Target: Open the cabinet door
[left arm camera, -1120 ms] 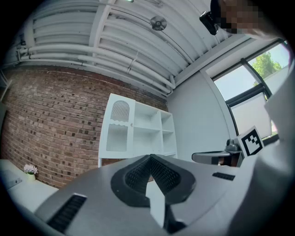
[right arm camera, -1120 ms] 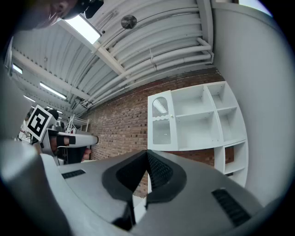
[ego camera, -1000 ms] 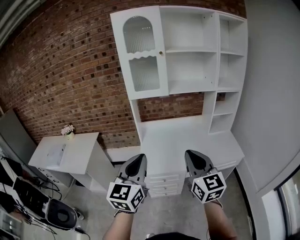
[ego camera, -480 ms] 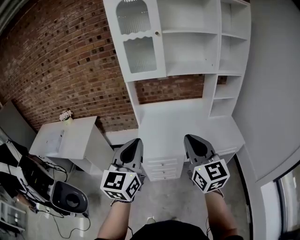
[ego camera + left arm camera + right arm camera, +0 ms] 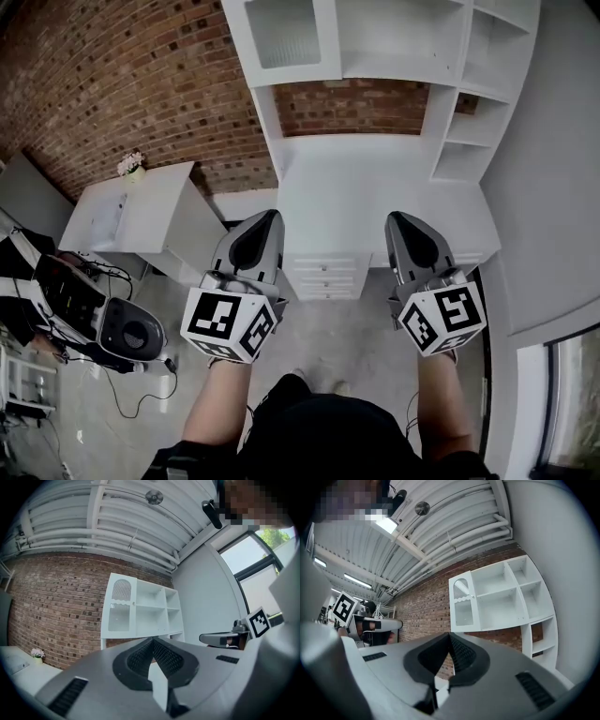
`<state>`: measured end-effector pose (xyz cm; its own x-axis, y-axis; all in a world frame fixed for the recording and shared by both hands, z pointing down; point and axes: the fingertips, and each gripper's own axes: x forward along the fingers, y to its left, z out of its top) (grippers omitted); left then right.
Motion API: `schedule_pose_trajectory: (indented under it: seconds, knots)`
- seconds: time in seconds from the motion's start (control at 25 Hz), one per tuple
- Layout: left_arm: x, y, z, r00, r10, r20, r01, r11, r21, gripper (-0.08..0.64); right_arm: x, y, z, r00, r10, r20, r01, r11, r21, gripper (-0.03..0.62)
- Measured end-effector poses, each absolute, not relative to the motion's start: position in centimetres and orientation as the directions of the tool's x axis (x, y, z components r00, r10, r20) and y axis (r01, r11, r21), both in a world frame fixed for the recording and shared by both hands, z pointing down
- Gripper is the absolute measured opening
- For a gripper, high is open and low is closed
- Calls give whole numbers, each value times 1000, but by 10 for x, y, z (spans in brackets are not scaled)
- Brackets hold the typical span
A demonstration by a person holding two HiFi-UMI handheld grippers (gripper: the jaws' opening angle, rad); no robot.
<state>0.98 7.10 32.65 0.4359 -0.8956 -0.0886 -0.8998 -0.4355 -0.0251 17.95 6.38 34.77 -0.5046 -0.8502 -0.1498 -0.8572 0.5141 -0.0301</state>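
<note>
Cables and black gear (image 5: 131, 330) lie on the floor at my far left. Beside them a white side table (image 5: 155, 216) stands against the brick wall (image 5: 141, 75), with a small flower pot (image 5: 132, 165) at its back edge. My left gripper (image 5: 270, 217) comes next. It points at the white unit, its jaws are pressed together at the tips, and nothing is between them. The cabinet door (image 5: 284, 33) is up at the top left of the shelf unit (image 5: 403, 42). It has glass panels and sits closed, flush with its frame, well apart from both grippers. Below the shelves a white desk top (image 5: 375, 187) spreads out, with a stack of small drawers (image 5: 323, 279) at its front, between my two grippers. My right gripper (image 5: 398, 220) is level with the left one and aims the same way, jaws likewise closed on nothing. A plain grey wall (image 5: 553, 187) borders the unit on the right.
</note>
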Motion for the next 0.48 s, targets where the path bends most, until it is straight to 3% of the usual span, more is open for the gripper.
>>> schedule_pose_trajectory:
  seconds: [0.48]
  knots:
    - [9,-26,341,481,-869,-115,-876,-483,-18,6,159,-25,368,-496,-858,-133,-865,502,-16,5]
